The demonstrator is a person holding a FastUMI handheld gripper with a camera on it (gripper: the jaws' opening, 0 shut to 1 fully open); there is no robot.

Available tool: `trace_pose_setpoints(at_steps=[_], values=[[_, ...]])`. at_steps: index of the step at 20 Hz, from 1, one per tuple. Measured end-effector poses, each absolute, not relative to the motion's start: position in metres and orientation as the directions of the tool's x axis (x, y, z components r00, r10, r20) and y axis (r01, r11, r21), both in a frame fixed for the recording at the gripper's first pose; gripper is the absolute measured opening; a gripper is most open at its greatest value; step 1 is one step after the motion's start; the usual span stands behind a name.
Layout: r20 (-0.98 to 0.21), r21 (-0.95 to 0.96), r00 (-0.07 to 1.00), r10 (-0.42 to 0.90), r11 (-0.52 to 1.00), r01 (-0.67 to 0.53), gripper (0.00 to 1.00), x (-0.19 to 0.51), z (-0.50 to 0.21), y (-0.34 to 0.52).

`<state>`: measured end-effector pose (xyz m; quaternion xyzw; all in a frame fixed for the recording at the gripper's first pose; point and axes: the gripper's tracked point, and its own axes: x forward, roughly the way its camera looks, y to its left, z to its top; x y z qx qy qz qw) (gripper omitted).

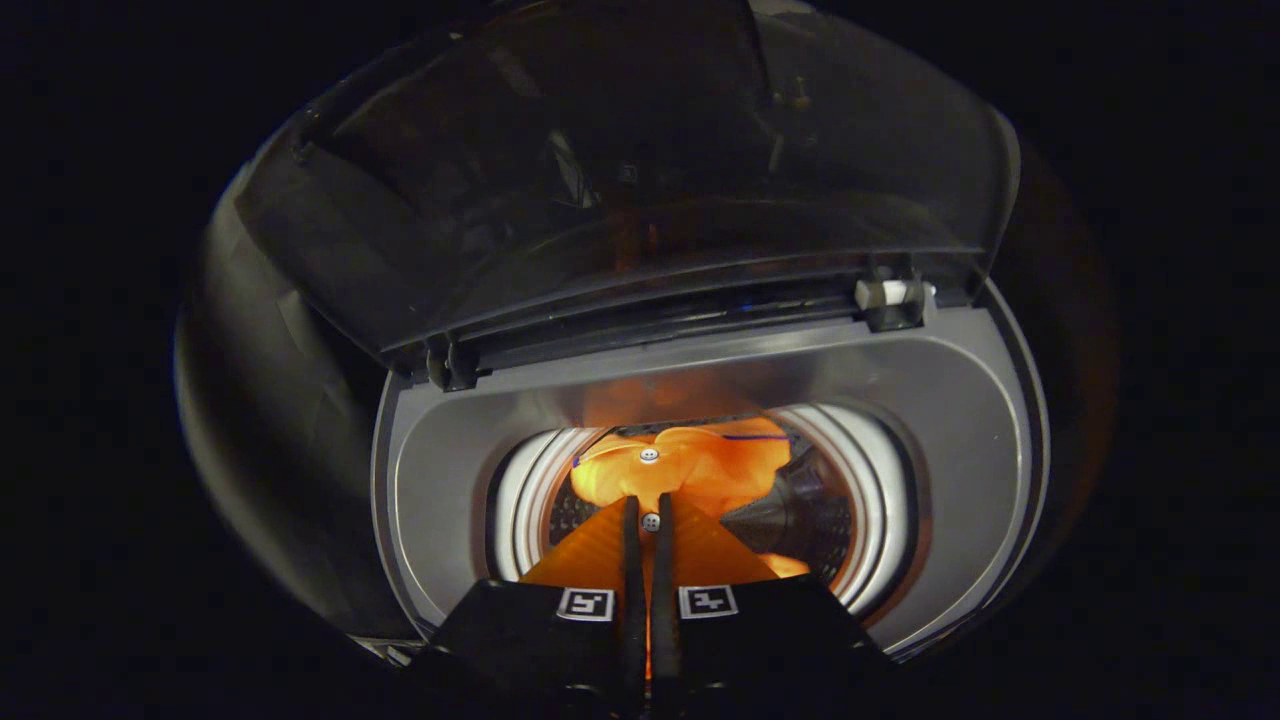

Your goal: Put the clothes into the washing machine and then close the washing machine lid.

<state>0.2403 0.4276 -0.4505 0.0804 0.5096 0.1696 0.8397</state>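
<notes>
The two-finger gripper [649,520] points down into the round steel drum [530,490] of the grey top-loading washing machine [930,420], its fingers drawn nearly together and clamped on a fold of the bright orange buttoned garment [690,465]. The cloth bunches just ahead of the fingertips, crumpled, with two small white buttons showing. Beyond it, the dark translucent lid [640,180] stands raised.

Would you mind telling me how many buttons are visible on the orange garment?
2. One button lies on the orange garment inside the drum; another button sits just ahead of the gripper, which pinches the fabric. Folds may hide more.
</notes>
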Motion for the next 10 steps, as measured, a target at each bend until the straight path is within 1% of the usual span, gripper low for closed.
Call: trace_pose_setpoints(at_steps=[5,7,8,10], values=[[-0.842,0.29,0.412,0.348,0.936,-0.197,0.11,0.237,-0.461,0.422],[-0.838,0.296,0.416,0.354,0.934,-0.198,0.18,0.235,-0.458,0.421],[-0.84,0.279,0.424,0.337,0.94,-0.194,0.21,0.236,-0.46,0.418],[-0.853,0.253,0.416,0.315,0.947,-0.199,0.75,0.233,-0.462,0.414]])
